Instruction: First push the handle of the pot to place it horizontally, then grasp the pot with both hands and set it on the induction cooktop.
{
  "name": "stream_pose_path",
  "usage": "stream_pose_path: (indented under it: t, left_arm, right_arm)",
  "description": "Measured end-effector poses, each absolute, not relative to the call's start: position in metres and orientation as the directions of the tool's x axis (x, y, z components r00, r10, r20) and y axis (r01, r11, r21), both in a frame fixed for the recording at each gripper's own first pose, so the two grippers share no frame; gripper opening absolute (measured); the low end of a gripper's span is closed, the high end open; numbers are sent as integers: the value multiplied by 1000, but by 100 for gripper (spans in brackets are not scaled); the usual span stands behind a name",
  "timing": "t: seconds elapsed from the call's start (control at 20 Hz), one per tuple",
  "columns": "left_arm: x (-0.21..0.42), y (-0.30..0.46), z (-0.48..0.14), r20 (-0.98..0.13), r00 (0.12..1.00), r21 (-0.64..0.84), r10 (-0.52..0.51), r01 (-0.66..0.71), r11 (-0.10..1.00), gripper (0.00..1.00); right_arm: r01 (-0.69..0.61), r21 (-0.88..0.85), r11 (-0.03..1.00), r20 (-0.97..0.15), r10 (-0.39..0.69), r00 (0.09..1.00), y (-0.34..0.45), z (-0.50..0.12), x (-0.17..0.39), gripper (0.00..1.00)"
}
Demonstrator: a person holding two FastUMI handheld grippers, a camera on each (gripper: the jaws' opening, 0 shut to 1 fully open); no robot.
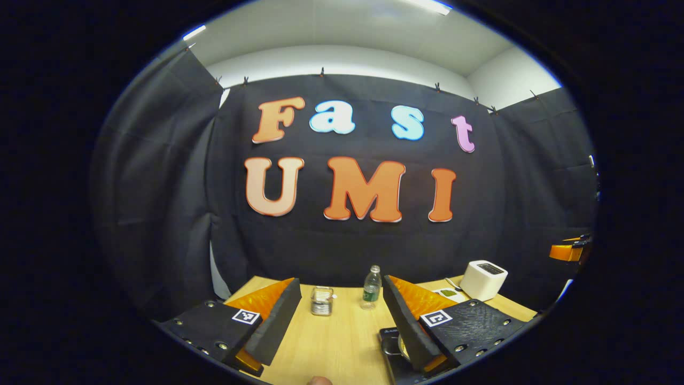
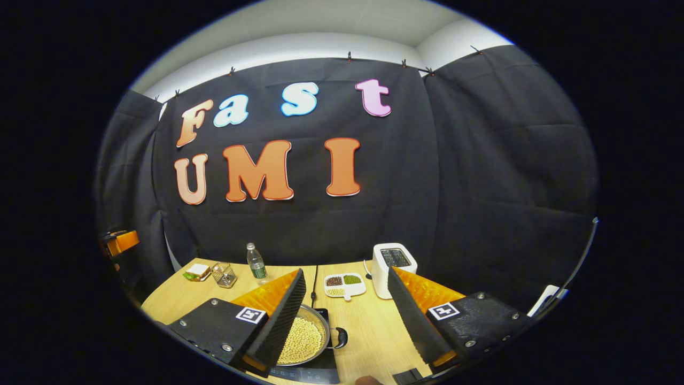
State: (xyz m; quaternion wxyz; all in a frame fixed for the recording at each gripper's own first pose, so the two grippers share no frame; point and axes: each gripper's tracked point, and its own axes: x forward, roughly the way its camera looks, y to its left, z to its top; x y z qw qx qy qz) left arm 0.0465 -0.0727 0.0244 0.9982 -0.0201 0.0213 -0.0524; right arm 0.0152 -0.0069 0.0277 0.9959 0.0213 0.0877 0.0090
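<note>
— Black cloth hangs behind a pale wooden desk. Where is the pot from where you stand?

— I see the pot low in the right claw view. It sits on the dark cooktop, partly behind my right claw's near finger, and it holds pale round beans. My right claw is spread wide with nothing between its fingers.

— And the other one?

— My left claw is wide and empty too. In the left claw view a corner of the cooktop and a bit of the pot's rim peek out beside its right-hand finger.

— Which way does the pot lie?

— Down and a little to the left of my right claw, down and to the right of my left one, so it sits between the two. One looped handle sticks out on the side toward the right claw's gap. The opposite handle is hidden, so I can't be sure of the pot's long axis. I judge the right claw is nearer that visible handle.

— Is the job done, then?

— It looks to me as if the pot already rests on the cooktop, with neither claw touching it.

— Anything to read?

— Square black-and-white markers sit on the claws. The cooktop edge has small print I can't make out. A water bottle, a white toaster and a divided dish of beans stand farther back.
</note>
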Motion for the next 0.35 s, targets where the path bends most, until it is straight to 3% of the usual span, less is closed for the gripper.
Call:
stream_pose_path:
  t: [0.05,0.35]
  left_arm:
    - [37,-70,34,-21,994,-22,-104,103,994,90]
    - [10,-77,57,34,992,3,-121,121,993,90]
  right_arm:
    - [-15,44,999,-157,21,987,-9,33,10,95]
    - [-9,49,999,-81,13,997,-22,52,-11,95]
